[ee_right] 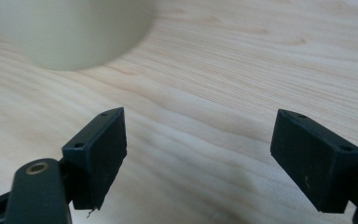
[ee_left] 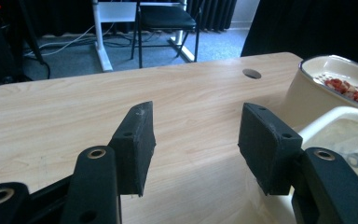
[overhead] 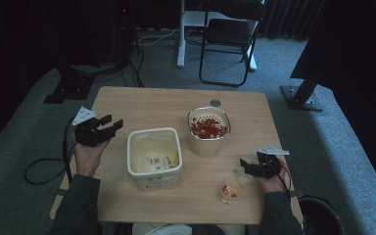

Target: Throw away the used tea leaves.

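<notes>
A cream square tub [overhead: 154,156] stands at the middle of the wooden table [overhead: 142,105], with a clear bag and a label inside. To its right is a cream pot [overhead: 208,128] filled with red bits. A small clear cup [overhead: 229,192] holding some red bits stands near the front edge. My left gripper [overhead: 112,122] hovers left of the tub, open and empty; its own view shows its jaws [ee_left: 196,140] apart over bare wood, the pot [ee_left: 307,91] and the tub's rim [ee_left: 331,119] to the right. My right gripper [overhead: 244,166] sits right of the cup, open, jaws [ee_right: 198,149] empty over bare wood, the pot's base [ee_right: 70,32] ahead.
A round cable hole [overhead: 215,103] lies in the table behind the pot. A black folding chair [overhead: 230,34] and a white desk leg [overhead: 180,34] stand beyond the table. A dark bin [overhead: 320,215] sits by the front right corner. Cables trail on the floor at left.
</notes>
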The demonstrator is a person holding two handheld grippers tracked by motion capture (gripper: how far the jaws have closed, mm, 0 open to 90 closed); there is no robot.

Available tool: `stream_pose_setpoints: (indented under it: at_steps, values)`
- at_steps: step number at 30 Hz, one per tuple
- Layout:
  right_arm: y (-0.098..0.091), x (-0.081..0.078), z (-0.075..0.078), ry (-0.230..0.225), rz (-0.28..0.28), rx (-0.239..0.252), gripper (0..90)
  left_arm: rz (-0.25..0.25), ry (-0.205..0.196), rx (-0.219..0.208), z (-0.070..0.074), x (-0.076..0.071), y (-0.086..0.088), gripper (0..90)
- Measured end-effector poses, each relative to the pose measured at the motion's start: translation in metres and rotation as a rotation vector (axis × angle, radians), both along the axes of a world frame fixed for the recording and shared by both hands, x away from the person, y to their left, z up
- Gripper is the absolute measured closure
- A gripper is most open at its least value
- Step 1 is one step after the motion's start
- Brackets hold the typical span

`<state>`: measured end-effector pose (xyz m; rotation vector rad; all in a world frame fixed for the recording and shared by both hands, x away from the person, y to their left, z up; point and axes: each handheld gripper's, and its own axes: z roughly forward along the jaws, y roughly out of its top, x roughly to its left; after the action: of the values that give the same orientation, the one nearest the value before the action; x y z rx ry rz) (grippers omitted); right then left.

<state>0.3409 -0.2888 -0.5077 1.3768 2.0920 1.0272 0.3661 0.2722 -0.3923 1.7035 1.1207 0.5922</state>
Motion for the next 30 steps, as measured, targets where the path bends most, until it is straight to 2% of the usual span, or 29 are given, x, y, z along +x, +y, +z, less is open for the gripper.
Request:
stream_pose_setpoints:
  at_steps: [7, 11, 15, 19, 23, 30]
  values:
    - [-0.003, -0.030, 0.023, -0.081, 0.082, 0.086, 13.3, 0.015, 0.014, 0.003, -0.008, -0.004, 0.001, 46.1]
    - [0.003, -0.050, 0.039, -0.142, 0.164, 0.145, 11.2, 0.020, 0.022, -0.005, -0.010, -0.003, 0.001, 46.2]
    - [0.012, -0.067, 0.046, -0.182, 0.258, 0.195, 10.5, 0.018, 0.025, -0.002, -0.012, -0.003, 0.000, 46.1]
    - [0.021, -0.080, 0.048, -0.209, 0.322, 0.211, 10.5, 0.017, 0.030, -0.001, -0.013, -0.003, 0.000, 46.2]
    - [0.027, -0.088, 0.049, -0.205, 0.386, 0.219, 10.5, 0.017, 0.029, -0.004, -0.013, -0.003, 0.000, 46.2]
    - [0.033, -0.098, 0.042, -0.199, 0.430, 0.177, 10.1, 0.019, 0.035, -0.003, -0.015, -0.002, -0.001, 46.3]
